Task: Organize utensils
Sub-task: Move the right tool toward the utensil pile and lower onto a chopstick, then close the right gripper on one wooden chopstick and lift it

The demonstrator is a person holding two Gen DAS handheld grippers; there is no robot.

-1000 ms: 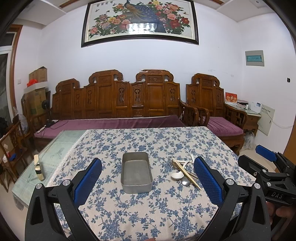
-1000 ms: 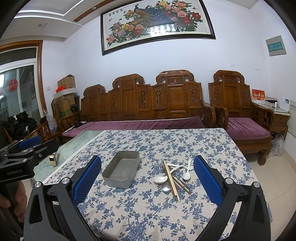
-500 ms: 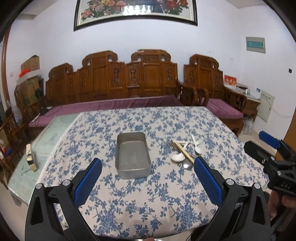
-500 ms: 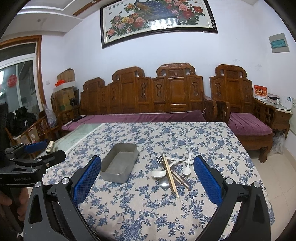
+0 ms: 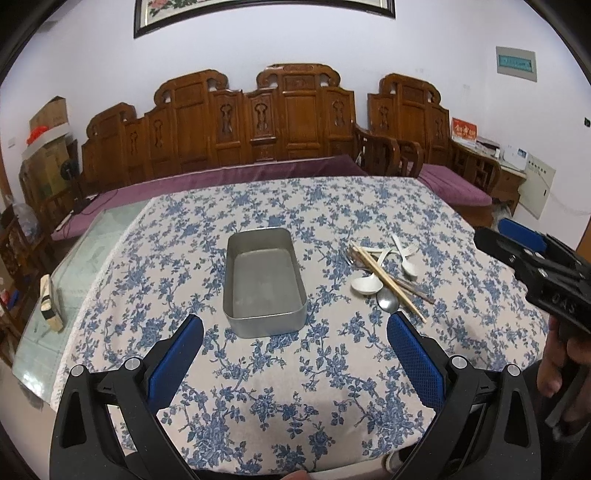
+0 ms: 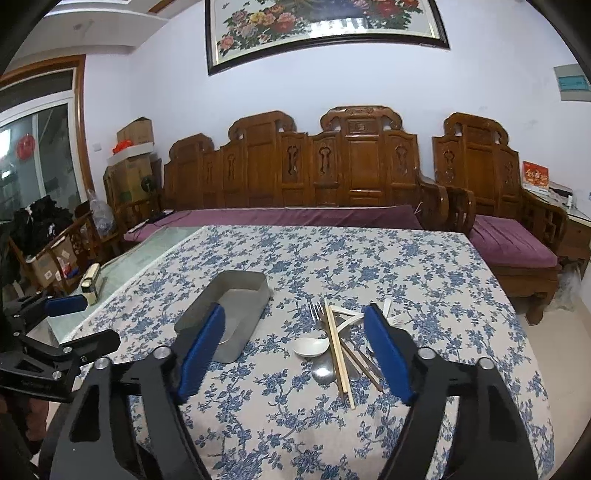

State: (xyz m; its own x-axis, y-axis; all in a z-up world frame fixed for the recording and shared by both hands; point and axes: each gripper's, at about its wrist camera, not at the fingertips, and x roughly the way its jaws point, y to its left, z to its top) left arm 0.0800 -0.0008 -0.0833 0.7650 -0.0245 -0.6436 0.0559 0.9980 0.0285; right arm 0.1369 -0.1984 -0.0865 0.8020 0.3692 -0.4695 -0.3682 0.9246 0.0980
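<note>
Both grippers hang wide open and empty above a floral tablecloth (image 5: 295, 387). At centre frame of the left wrist view sits an empty metal tin (image 5: 264, 284); right of it lies a crossed heap of utensils (image 5: 384, 277): chopsticks (image 6: 337, 354), white spoon (image 6: 310, 347), fork (image 6: 317, 314). The right gripper (image 6: 295, 350) frames the heap; the left gripper (image 5: 295, 350) faces the tin. Overlapping pieces could snag and scatter during a pinch.

A carved wooden sofa (image 6: 332, 166) with purple cushions stands beyond the blue-flowered tablecloth (image 5: 295, 387), under a framed painting (image 6: 325, 26).
</note>
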